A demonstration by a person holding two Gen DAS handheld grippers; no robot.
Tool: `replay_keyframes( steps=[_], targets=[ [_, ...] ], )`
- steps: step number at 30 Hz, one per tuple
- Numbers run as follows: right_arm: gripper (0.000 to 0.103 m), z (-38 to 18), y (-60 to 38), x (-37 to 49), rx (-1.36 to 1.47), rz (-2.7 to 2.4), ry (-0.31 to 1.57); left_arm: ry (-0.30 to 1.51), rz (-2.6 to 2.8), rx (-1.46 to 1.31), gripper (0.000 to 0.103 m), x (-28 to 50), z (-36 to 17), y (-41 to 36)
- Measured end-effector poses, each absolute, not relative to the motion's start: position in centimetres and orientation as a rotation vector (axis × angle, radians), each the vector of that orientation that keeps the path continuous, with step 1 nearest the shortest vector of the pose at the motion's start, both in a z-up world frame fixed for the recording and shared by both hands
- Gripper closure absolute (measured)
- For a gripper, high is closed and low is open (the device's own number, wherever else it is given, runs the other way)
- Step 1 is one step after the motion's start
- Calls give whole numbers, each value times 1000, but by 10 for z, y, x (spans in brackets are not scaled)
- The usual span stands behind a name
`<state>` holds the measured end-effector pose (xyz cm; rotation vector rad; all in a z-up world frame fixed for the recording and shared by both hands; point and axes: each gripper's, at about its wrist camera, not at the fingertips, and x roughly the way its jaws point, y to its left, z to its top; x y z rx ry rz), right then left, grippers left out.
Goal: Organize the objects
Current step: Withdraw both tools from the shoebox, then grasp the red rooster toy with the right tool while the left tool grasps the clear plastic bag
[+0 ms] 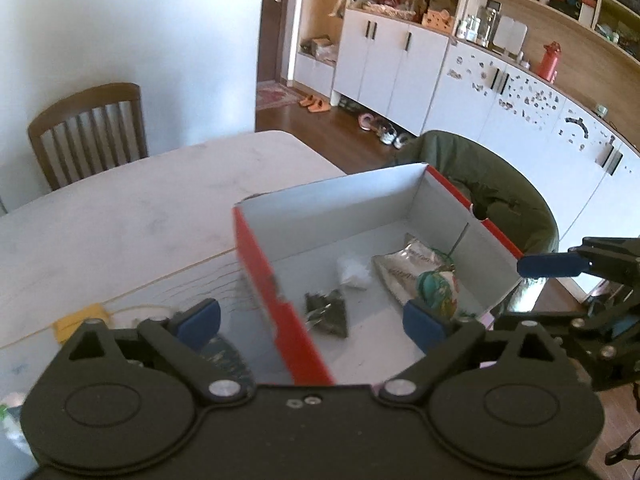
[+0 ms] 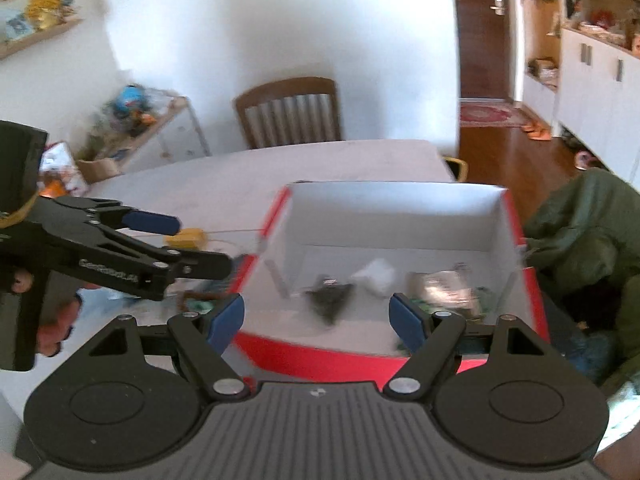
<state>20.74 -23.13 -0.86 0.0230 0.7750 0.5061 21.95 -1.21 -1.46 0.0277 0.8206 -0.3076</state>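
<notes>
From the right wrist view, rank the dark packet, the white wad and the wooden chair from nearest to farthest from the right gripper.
1. Dark packet, in the red box, just ahead of the right gripper.
2. White wad, in the box, slightly beyond.
3. Wooden chair, across the table.

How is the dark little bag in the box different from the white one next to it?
The dark bag is blackish-green and pointed like a triangle; the white bag is pale and lumpy. The dark bag lies nearer the red wall of the box; the white bag sits further in, beside the silver packet. Both are small, lie on the box floor, and neither claw is touching them.
</notes>
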Motion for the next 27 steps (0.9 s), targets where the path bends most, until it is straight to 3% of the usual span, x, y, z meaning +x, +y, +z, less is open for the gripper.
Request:
replay_keyframes(
  steps=[5,27],
  targets=[
    [21,-12,-201,186,-7,546,773,805,-274,33,1,200,-16,13],
    [21,-89,-120,161,-76,431,913,821,-66,8,1,164,-57,149]
  ],
)
